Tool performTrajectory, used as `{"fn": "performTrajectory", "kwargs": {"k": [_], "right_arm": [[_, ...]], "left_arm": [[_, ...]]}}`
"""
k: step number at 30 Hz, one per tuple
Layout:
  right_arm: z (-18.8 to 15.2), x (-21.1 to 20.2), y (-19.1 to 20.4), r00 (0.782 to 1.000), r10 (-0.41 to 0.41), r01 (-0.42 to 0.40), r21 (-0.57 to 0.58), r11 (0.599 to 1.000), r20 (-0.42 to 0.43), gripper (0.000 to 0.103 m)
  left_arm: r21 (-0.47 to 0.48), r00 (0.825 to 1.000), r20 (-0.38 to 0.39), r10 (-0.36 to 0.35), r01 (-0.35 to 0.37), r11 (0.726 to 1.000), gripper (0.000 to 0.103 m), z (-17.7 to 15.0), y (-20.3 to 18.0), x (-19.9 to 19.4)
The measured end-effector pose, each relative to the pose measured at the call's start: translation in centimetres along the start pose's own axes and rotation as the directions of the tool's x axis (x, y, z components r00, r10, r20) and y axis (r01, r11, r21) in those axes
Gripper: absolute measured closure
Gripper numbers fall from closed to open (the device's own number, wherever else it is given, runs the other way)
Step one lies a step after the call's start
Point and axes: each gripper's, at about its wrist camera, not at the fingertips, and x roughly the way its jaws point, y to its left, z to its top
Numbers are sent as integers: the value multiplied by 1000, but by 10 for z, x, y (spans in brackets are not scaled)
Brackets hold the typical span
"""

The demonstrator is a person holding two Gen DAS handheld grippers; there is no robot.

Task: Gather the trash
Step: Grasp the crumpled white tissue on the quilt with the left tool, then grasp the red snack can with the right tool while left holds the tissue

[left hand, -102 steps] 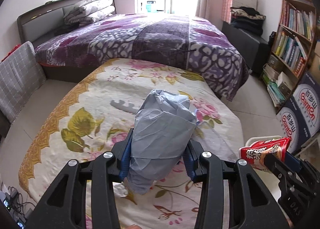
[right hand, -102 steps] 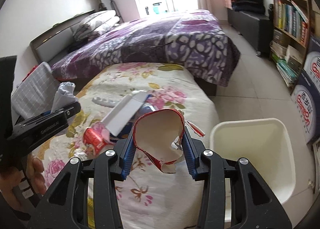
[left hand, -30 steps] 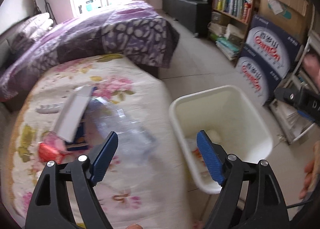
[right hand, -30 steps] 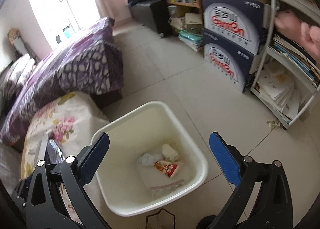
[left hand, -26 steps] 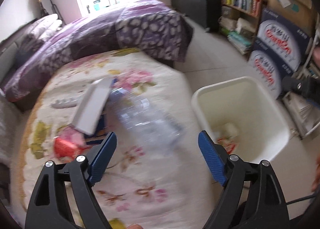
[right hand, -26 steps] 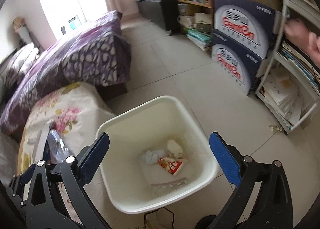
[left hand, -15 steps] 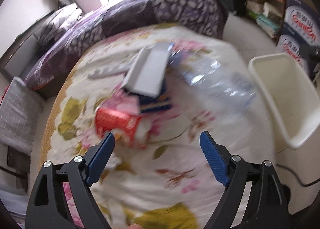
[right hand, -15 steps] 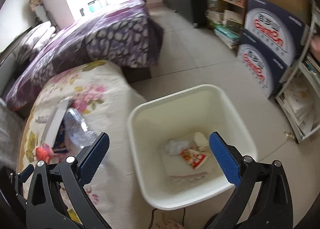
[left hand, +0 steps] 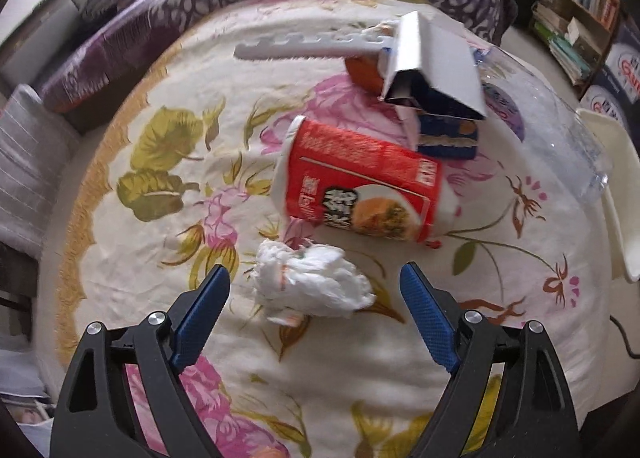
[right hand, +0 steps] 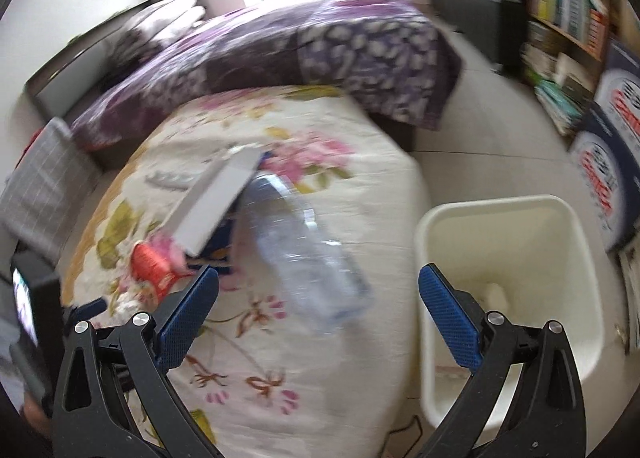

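Note:
A crumpled white tissue (left hand: 312,282) lies on the floral table cloth (left hand: 160,218), just ahead of my open left gripper (left hand: 314,314), between its blue pads without touching them. Beyond it a red noodle cup (left hand: 360,186) lies on its side. Further off are a white and blue carton (left hand: 436,74), a grey comb-like strip (left hand: 308,48) and a clear plastic bottle (left hand: 560,126). My right gripper (right hand: 318,316) stands open and empty over the same bottle (right hand: 308,254), with the white bin (right hand: 508,278) at its right and the red cup (right hand: 154,268) at its left.
A bed with a purple patterned cover (right hand: 300,46) stands behind the table. Bookshelves (right hand: 568,10) and blue and white boxes (right hand: 612,162) line the right wall. A grey checked cushion (left hand: 28,166) lies at the left. The bin holds some white scraps (right hand: 496,294).
Both grippers have swung left from over the bin to above the table. The left one has dropped closer to the tissue and cup. Both stay open and empty.

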Motion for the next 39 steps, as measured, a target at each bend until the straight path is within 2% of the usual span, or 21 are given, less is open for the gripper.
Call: {"fn": "performTrajectory", "kwargs": {"k": [2, 3, 4, 6, 10, 17, 24, 33, 36, 38, 39], "right_arm": [[-1, 6, 11, 999, 33, -33, -36, 999, -12, 7], [-1, 9, 17, 999, 46, -46, -53, 998, -17, 7], [-3, 11, 23, 998, 58, -60, -72, 996, -23, 7], [-4, 16, 33, 996, 83, -86, -106, 991, -35, 7], [-7, 26, 53, 990, 127, -136, -177, 975, -61, 7], [-16, 44, 89, 979, 173, -197, -288, 937, -109, 7], [-24, 64, 131, 968, 198, -244, -409, 879, -152, 7], [-34, 95, 163, 982, 128, -183, -538, 823, -137, 9], [-37, 102, 169, 984, 111, -171, -562, 809, -140, 16], [-38, 108, 171, 981, 107, -181, -562, 807, -161, 29], [-39, 111, 171, 980, 102, -180, -561, 808, -168, 39]], "left_arm": [[9, 1000, 1, -26, 26, 1000, 20, 0, 3, 4], [12, 999, 2, -35, 35, 999, 28, 0, 3, 4], [11, 998, 0, -55, 55, 998, 39, 0, 5, 6], [3, 997, -10, -80, 81, 997, 49, 0, 8, 9], [6, 995, -8, -98, 98, 995, 54, -2, 14, 6], [-100, 996, -16, -91, 89, 991, 55, -5, 44, -4], [-254, 997, 37, -67, 74, 964, 55, 2, 86, -30], [-337, 993, 79, -87, 109, 935, 55, 6, 107, -46], [-354, 994, 78, -81, 104, 929, 55, 5, 112, -45], [-362, 994, 78, -75, 98, 927, 55, 4, 115, -45], [-367, 995, 77, -70, 94, 925, 55, 4, 117, -44]]}}
